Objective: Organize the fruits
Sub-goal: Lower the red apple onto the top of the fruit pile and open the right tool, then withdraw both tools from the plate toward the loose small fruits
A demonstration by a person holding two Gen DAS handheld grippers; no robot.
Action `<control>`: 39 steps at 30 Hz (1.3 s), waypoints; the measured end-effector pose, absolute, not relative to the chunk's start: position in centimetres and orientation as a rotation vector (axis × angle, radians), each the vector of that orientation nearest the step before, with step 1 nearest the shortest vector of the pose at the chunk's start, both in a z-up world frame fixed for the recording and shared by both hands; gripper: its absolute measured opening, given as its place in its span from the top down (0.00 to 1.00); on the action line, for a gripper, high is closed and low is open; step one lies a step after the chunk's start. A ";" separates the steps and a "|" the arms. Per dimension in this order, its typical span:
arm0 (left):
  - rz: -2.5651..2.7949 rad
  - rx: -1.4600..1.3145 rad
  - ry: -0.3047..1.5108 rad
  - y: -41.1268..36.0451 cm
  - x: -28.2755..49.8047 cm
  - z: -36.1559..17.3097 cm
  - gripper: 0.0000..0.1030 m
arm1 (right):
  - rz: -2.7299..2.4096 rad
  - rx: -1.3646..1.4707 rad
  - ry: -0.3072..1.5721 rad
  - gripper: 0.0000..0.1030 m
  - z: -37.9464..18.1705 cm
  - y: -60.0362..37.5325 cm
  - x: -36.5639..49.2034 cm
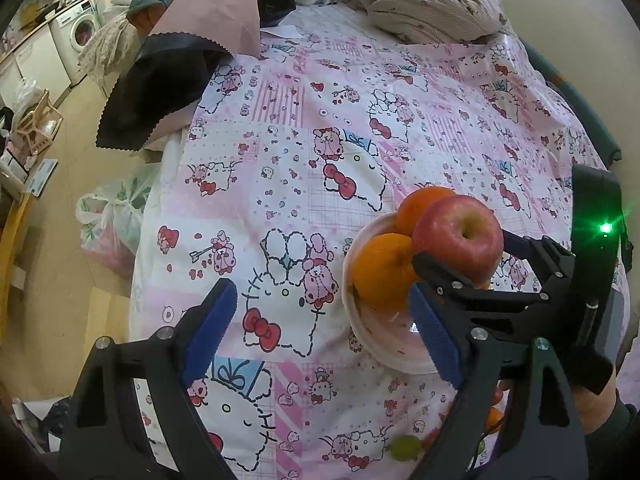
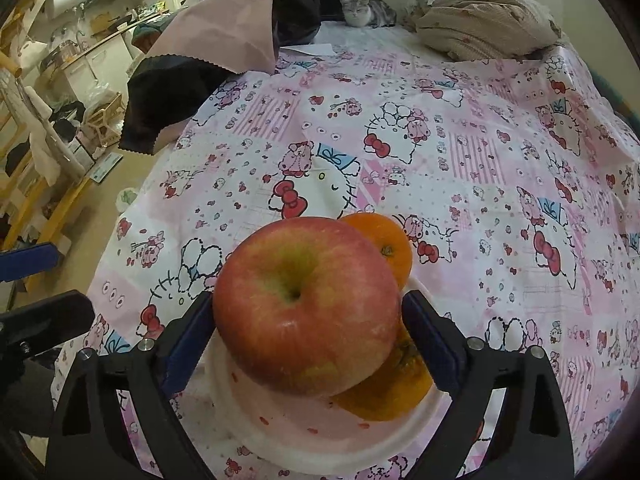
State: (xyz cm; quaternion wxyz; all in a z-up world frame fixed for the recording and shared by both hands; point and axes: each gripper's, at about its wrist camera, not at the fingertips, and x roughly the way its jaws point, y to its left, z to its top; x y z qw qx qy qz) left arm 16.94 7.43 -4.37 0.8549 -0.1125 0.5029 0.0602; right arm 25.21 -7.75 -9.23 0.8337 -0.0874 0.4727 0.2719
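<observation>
Here's the right gripper (image 2: 306,316) poised over the white bowl (image 2: 280,436), jaws spread either side of the big red apple (image 2: 306,306). From the right wrist view the blue pads (image 2: 430,344) flank the apple closely; a thin gap shows at the right-hand pad, while at the left one I can't tell whether it touches. The apple sits on top of the pile, resting on two oranges: one orange (image 2: 384,246) peeks out behind it, the other orange (image 2: 390,388) lies under its near right side, both inside the bowl.

Over on the left wrist view, the left gripper (image 1: 320,336) hangs just beside the bowl (image 1: 384,354) with jaws wide apart and nothing between them but the cartoon-print bedsheet (image 1: 280,160). Its right-hand pad (image 1: 434,342) stands in front of the bowl's rim. The apple (image 1: 458,236) shows there too, and the right gripper's black fingers (image 1: 448,276) reach in from the right around it.

Down at the bottom edge, a small green fruit (image 1: 405,446) lies loose on the sheet, with bits of red and orange fruit beside it, partly hidden behind the gripper frame. At the far end of the bed, a grey cat (image 2: 366,12) sits by a heap of beige bedding (image 2: 484,24)
</observation>
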 end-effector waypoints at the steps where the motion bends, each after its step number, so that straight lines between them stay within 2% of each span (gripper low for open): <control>1: 0.127 -0.239 1.058 7.4 17.0 -4.4 0.17 | 0.574 -0.189 0.998 0.08 -9.1 -7.8 25.1; 13: 0.124 -0.238 1.030 7.5 16.4 -3.6 0.17 | 0.600 -0.152 0.976 0.08 -6.2 -9.8 22.7; 23: 0.113 -0.230 0.979 7.2 13.9 -1.8 0.17 | 0.547 -0.082 0.987 0.08 -2.7 -15.1 17.9; 34: 0.063 -0.228 0.965 5.3 9.3 -1.5 0.17 | 0.430 0.136 1.023 0.08 -1.6 -21.6 13.0; 37: 0.062 -0.216 0.953 4.6 8.4 -1.3 0.07 | 0.403 0.193 1.036 0.08 -2.0 -22.9 11.8; 39: 0.060 -0.200 0.947 4.1 8.0 -1.4 0.06 | 0.387 0.215 1.038 0.08 -2.2 -23.5 11.1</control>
